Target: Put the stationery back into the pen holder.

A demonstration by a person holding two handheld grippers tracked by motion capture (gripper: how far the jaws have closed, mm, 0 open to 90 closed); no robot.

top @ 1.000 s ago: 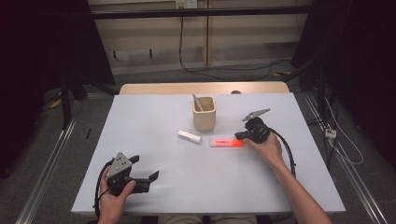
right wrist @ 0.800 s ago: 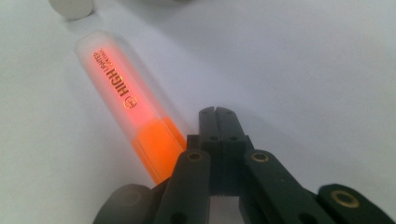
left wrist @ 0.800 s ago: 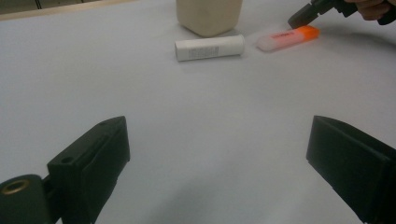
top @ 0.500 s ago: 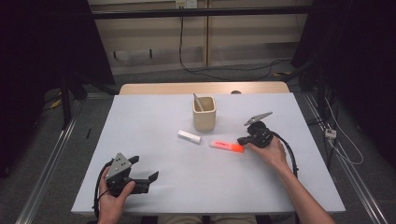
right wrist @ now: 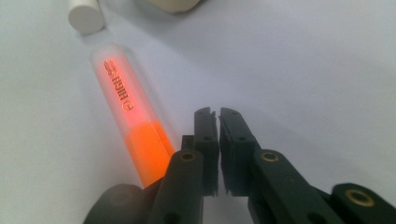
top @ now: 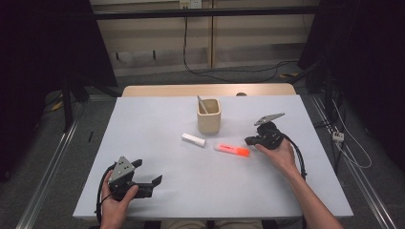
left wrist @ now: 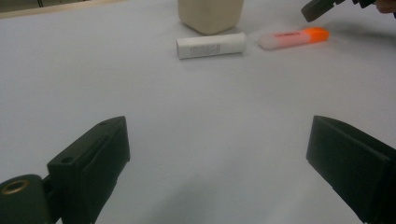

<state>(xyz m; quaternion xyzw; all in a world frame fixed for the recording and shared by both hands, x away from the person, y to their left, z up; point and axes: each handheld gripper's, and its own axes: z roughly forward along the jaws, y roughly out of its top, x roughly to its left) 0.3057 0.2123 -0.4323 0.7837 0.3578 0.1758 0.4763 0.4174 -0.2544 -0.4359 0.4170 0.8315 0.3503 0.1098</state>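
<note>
Table (top: 157, 124) white, w/ dark room around it.

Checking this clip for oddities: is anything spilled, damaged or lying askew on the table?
Nothing stands out. The highlighter and white tube lie flat on the table near the upright cup; nothing looks spilled or broken. The right gripper, nearly shut and empty, sits beside the highlighter.
</note>
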